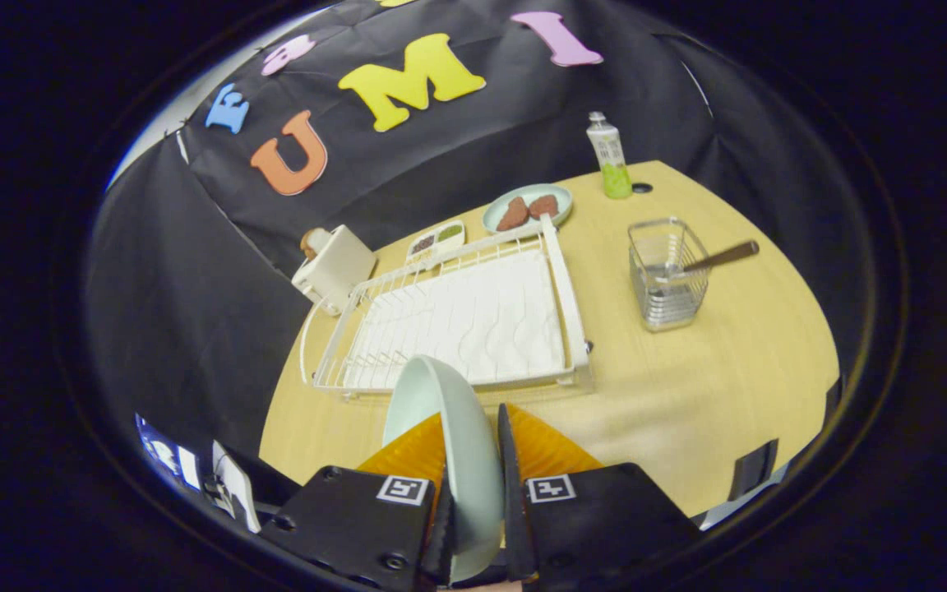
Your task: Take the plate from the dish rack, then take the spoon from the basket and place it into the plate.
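Plate (441,427): one, pale, round, glossy, pinched on edge by the gripper (473,460). One white wire dish rack (457,321). One wire basket (665,275) holding one spoon (716,258).

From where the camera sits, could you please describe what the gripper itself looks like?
The gripper has two black blocky finger mounts, each carrying a small square black-and-white marker on a white tag. From each mount rises a translucent orange, ribbed, wedge-shaped finger pad with a dark inner edge. Screw heads dot the left mount.
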Action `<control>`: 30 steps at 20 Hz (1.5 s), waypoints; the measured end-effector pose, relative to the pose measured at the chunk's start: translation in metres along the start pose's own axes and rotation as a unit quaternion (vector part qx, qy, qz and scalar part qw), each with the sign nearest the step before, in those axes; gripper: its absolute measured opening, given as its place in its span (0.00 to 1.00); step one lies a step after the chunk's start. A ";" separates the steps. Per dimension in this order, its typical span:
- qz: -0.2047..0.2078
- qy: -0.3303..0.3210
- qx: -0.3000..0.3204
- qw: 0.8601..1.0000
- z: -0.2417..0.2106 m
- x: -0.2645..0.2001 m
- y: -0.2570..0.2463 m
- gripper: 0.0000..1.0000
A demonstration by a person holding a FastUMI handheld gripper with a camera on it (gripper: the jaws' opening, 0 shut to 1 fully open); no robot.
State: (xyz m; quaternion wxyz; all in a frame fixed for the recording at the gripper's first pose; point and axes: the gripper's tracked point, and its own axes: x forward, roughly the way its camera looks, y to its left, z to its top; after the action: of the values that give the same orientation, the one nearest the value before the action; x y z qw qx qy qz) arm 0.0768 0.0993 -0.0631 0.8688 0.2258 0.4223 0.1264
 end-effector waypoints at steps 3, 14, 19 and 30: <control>0.024 0.003 0.041 0.999 -0.026 0.018 -0.011 0.30; 0.041 0.011 0.098 0.994 -0.046 0.068 -0.029 0.30; 0.034 -0.007 0.093 0.995 -0.035 0.067 -0.035 0.34; -0.045 -0.177 -0.060 0.981 0.013 0.005 -0.059 0.74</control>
State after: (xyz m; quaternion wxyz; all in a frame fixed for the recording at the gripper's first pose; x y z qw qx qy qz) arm 0.0924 0.0470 -0.0888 0.9467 0.1725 0.2629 0.0699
